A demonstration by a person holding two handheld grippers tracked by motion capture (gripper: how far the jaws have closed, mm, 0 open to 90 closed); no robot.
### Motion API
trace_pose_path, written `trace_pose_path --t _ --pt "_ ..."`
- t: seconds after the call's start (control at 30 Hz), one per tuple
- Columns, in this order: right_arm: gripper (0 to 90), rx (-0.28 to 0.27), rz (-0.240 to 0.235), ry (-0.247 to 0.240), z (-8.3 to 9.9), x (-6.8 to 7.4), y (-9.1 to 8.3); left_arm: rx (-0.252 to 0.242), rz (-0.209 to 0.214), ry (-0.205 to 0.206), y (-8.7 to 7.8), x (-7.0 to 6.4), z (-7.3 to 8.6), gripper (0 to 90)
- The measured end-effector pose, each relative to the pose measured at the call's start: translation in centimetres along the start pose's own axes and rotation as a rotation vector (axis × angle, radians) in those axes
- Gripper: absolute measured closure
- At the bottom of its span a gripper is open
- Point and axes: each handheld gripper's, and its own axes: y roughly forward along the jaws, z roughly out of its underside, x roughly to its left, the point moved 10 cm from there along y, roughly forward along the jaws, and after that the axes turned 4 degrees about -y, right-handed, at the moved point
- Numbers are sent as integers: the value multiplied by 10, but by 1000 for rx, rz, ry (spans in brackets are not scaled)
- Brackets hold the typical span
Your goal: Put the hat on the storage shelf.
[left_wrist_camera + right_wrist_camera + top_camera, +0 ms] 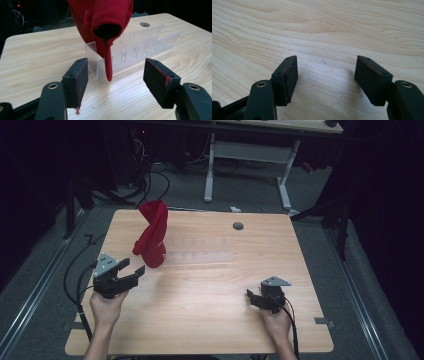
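Note:
A red knitted garment (152,232) hangs draped over the left end of a clear acrylic slotted rack (200,251) on the wooden table (200,320). In the left gripper view the red garment (100,22) fills the top, a thin red strand dangling down before the rack (140,50). My left gripper (131,272) sits just in front of and left of the garment, open, nothing between its jaws (115,80). My right gripper (256,296) rests low at the table's right front, open over bare wood (327,75).
A round grey grommet (238,226) sits near the table's far edge. Beyond the table stand a white desk frame (250,155) and tangled cables (145,180) on the floor. Metal rails run along both sides of the table.

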Motion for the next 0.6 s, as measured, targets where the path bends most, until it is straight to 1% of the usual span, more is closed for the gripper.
trace_pose_path --t 0.27,0.4,0.6 --pt "357 -1 0 -4 0 0 0 27 5 -22 -2 1 17 367" --pt "357 -1 0 -5 0 0 0 54 0 -27 1 3 26 366" --pt "356 -1 0 -4 0 0 0 78 4 -30 4 2 40 365"
